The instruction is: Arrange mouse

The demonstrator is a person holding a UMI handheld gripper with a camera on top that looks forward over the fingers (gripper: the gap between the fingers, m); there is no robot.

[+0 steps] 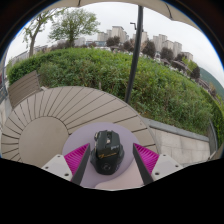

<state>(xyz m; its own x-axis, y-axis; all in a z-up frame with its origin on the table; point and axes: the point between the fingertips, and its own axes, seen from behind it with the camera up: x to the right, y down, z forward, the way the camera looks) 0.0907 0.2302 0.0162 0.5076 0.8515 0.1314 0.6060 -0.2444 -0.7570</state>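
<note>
Here, low in the frame's centre, the black plastic computer mouse (107, 150) sits between the gripper's (110, 158) spread magenta-padded fingers (78, 157), on a round lilac mat (108, 132).

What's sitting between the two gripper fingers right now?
In the gripper view, a black mouse sits between the open fingers, resting on a round light mat.

The gripper (108, 162) is pointing forward and slightly downward, its two fingers showing as dark bars angling inward from below. The left finger (80, 166) is carrying a magenta pad (75, 154) on its inner face, and the right finger (143, 166) is carrying a matching pad (146, 156). The fingers are standing spread apart, with a gap lying between each pad and what sits between them, so neither pad is pressing on anything.
</note>
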